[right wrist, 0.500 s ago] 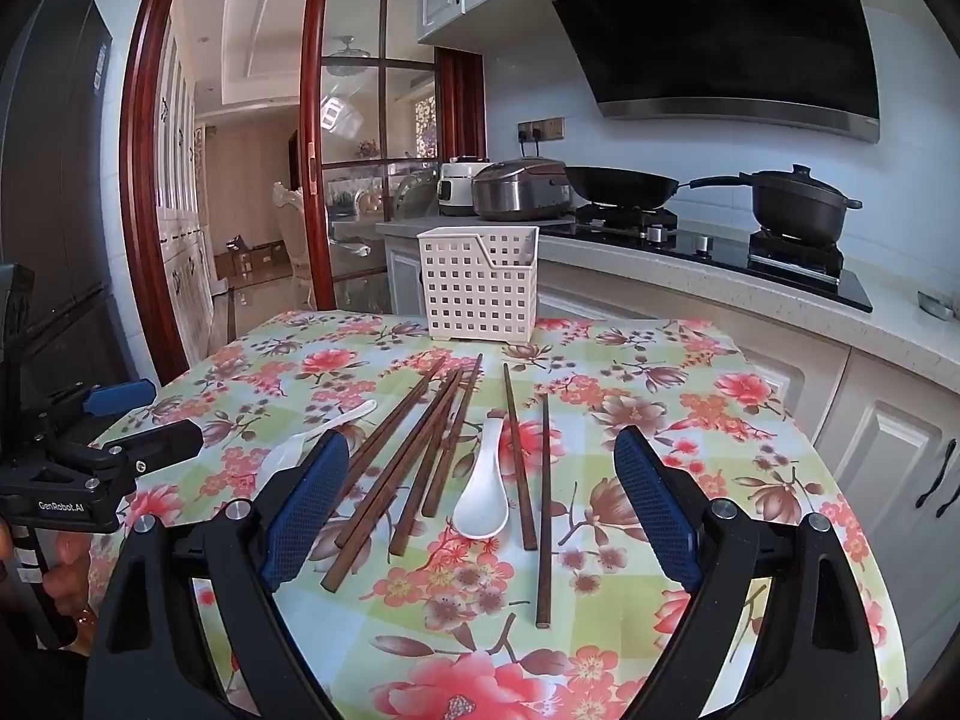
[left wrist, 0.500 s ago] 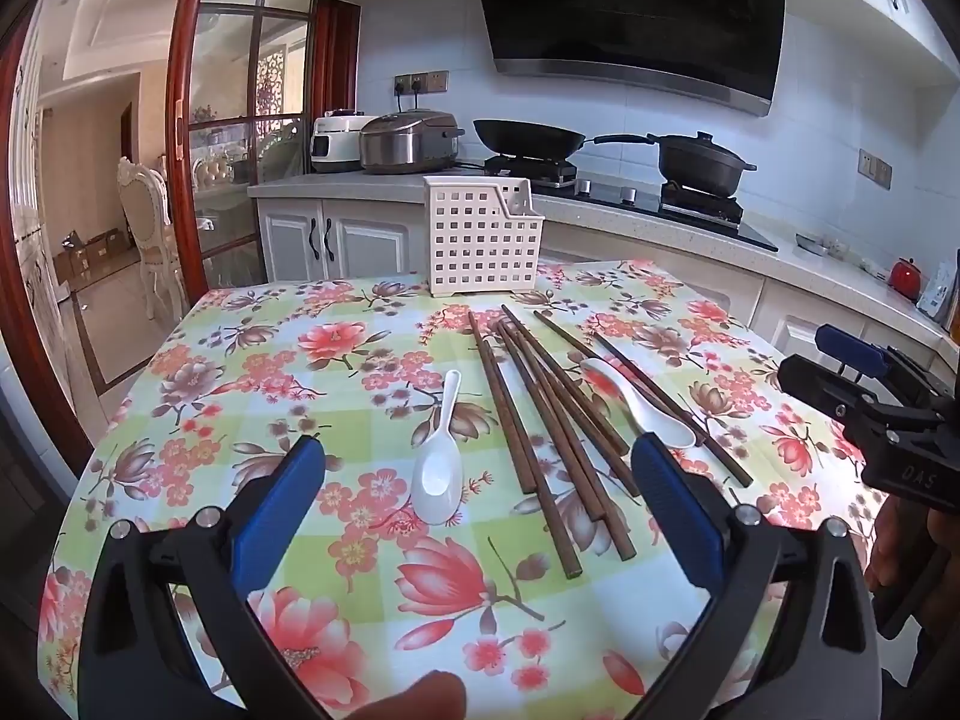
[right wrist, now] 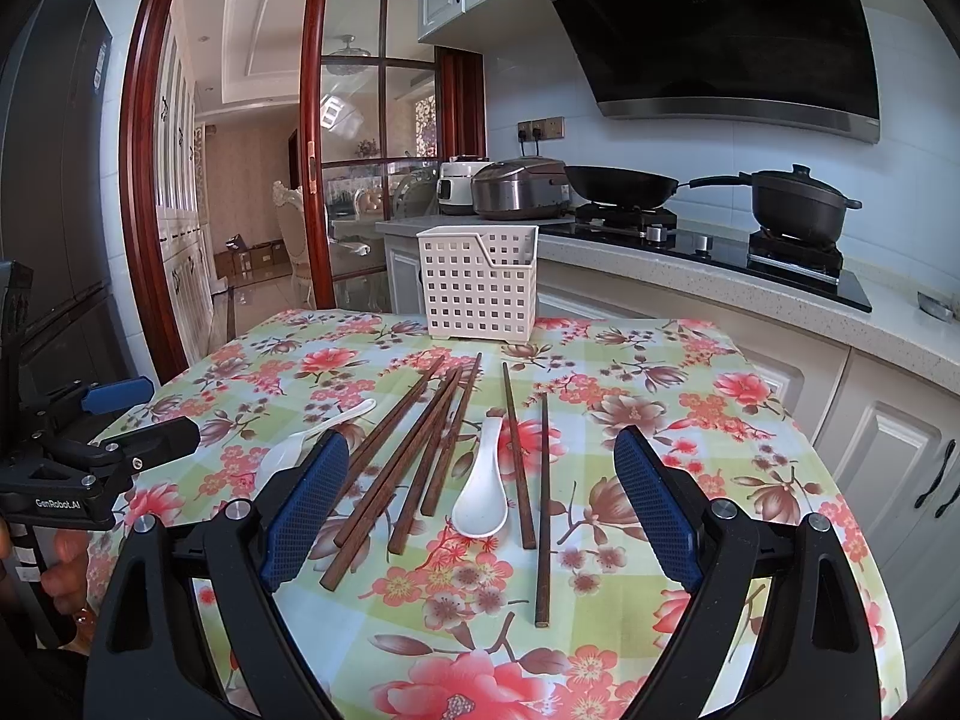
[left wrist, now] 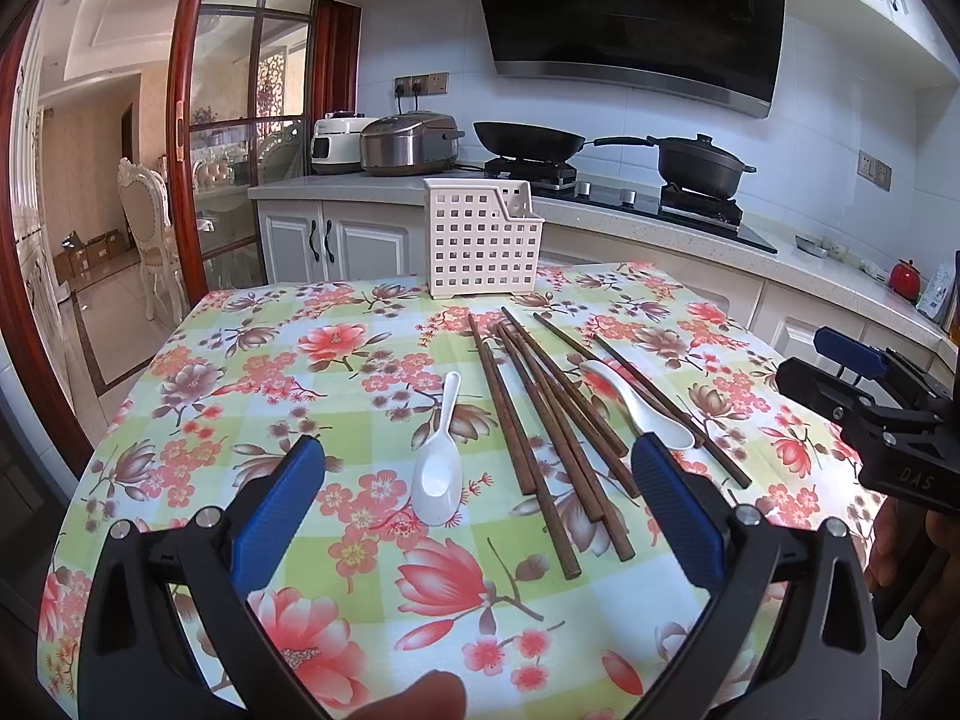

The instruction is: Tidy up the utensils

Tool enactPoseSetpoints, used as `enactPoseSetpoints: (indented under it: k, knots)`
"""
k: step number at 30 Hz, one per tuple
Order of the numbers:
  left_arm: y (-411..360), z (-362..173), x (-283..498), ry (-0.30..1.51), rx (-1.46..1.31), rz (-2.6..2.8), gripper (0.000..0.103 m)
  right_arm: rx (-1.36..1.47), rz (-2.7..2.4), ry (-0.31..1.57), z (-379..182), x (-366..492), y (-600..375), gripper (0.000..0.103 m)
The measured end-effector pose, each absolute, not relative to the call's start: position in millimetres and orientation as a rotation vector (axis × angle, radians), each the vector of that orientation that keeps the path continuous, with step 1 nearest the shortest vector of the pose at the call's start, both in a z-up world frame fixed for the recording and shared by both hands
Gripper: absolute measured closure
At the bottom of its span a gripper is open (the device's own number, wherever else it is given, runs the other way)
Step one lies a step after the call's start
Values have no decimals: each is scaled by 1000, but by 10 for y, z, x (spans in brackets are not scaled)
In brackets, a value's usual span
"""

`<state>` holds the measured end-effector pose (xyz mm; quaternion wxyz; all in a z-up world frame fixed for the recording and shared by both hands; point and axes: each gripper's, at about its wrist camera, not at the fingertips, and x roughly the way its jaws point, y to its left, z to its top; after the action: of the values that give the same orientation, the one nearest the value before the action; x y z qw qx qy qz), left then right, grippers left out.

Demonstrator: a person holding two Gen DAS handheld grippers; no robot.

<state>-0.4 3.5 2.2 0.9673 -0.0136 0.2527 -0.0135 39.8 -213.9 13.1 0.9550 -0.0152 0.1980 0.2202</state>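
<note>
Several dark wooden chopsticks lie spread on the floral tablecloth, with two white ceramic spoons: one to their left, one among them. A white perforated utensil basket stands upright at the table's far edge. My left gripper is open and empty, hovering above the left spoon. My right gripper is open and empty, above the chopsticks and the second spoon. The basket is beyond them. Each gripper shows in the other's view, the right and the left.
Behind the table is a counter with a rice cooker, a wok and a black pot on the stove. A glass door to a dining room is at left. Cabinets stand at right.
Both grippers have barely shifted; nothing on the table has moved.
</note>
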Motion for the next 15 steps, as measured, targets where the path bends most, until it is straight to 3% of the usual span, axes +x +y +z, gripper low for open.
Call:
enactPoseSetpoints:
  k: [15]
  knots:
    - [46,20,-9,511,-29,-29,4,-33,446,402,120,413,-2134,18]
